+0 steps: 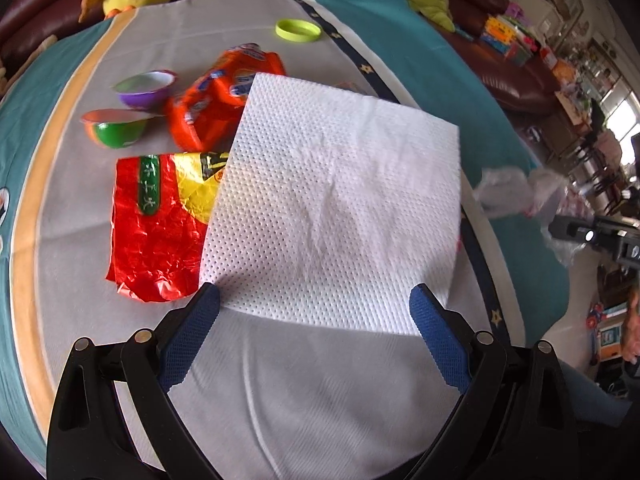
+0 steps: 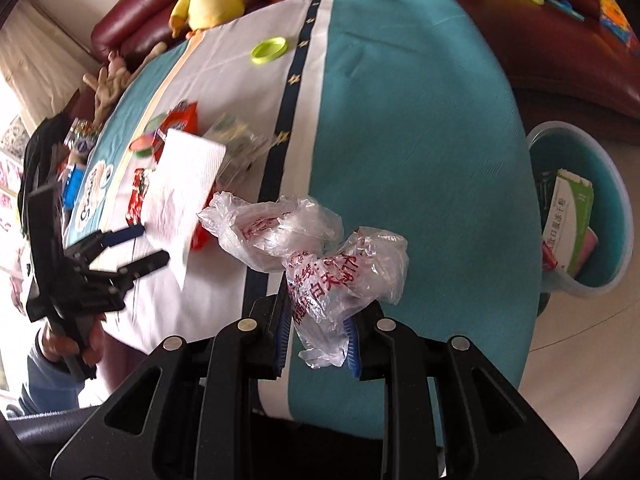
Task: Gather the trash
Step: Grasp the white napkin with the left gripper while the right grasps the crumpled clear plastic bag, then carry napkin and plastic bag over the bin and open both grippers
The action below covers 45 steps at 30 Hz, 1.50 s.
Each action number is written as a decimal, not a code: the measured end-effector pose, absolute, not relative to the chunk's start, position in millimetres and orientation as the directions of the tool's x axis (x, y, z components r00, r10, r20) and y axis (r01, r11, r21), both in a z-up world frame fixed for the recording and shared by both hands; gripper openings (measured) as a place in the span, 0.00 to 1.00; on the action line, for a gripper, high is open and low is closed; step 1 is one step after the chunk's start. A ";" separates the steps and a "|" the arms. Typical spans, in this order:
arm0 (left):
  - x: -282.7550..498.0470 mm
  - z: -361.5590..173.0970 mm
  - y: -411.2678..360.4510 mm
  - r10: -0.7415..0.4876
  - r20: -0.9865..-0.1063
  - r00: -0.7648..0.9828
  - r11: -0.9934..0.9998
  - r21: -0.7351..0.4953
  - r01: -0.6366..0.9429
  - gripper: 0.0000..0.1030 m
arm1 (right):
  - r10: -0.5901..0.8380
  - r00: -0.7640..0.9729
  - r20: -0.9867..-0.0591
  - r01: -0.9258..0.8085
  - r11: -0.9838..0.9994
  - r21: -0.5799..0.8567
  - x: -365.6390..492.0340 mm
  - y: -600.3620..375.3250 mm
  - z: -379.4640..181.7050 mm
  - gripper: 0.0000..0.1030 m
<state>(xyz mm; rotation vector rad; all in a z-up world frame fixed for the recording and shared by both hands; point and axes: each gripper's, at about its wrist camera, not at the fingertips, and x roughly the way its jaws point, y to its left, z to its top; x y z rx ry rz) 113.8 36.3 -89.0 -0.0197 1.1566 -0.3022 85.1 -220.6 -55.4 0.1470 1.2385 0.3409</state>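
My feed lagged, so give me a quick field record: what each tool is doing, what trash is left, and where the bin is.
left tool: open, over paper towel
right tool: shut on plastic bag
trash left on table: red wrapper, orange packet, two cups, green lid
bin: right of table, partly filled

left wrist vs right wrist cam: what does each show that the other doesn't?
Only the left wrist view: the purple cup seen clearly, and the open left gripper from behind, its blue pads either side of the near edge of the white paper towel.

Only the right wrist view: the teal bin on the floor with a carton in it, and the right gripper shut on the clear plastic bag.

Both: the towel, bag, green ring, red wrapper and tablecloth.
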 end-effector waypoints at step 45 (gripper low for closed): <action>142.4 -1.3 -200.4 -0.427 -0.793 0.434 0.806 -0.117 0.580 0.02 | 0.173 0.565 -0.807 0.300 0.868 0.396 64.6 -477.6 -8.3 0.22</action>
